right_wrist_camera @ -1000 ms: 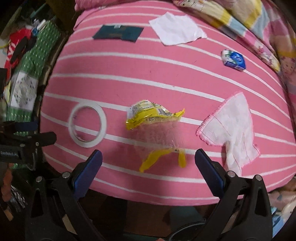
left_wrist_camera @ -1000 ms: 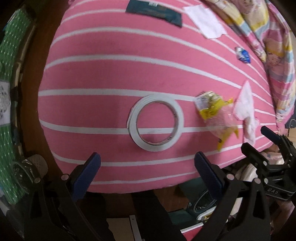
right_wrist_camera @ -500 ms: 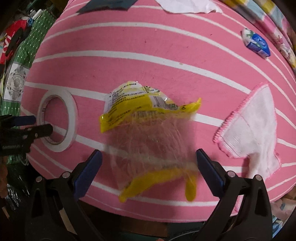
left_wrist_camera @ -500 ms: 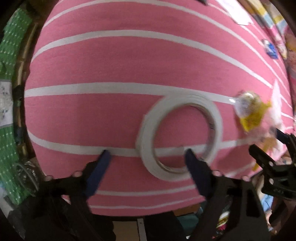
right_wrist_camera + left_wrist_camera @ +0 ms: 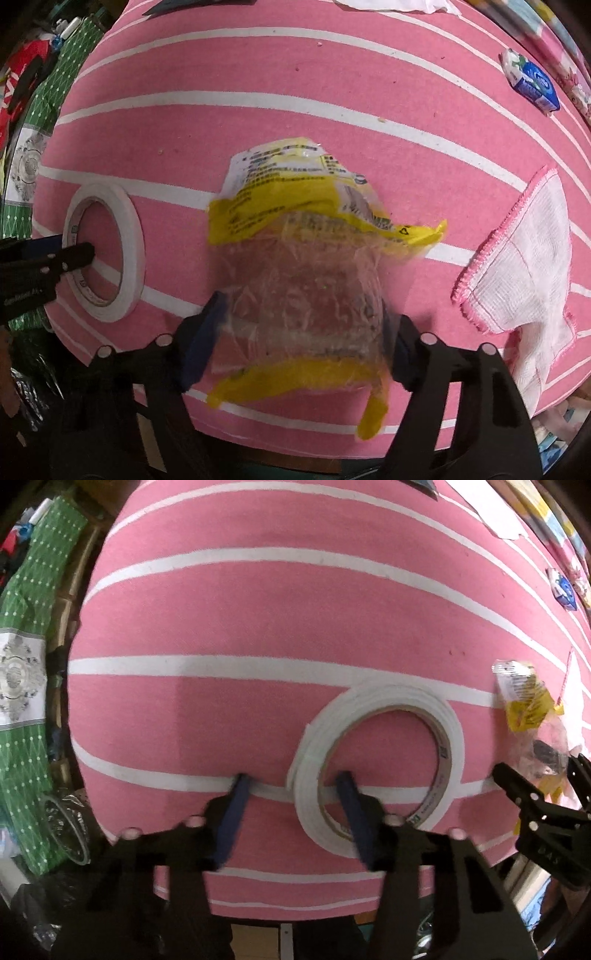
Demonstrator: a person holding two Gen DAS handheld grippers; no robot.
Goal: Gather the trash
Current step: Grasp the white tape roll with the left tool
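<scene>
On the striped bed (image 5: 258,620), the left hand-held gripper (image 5: 293,790) stood part open, one finger outside the tape roll (image 5: 373,753) and one inside. The right hand-held gripper (image 5: 301,321) straddled the wrapper (image 5: 306,266), not yet closed. Both needed squeezing before lifting.

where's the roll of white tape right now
The tape roll lies on the pink striped cover, its rim between the left gripper fingers, left of the yellow wrapper.
</scene>
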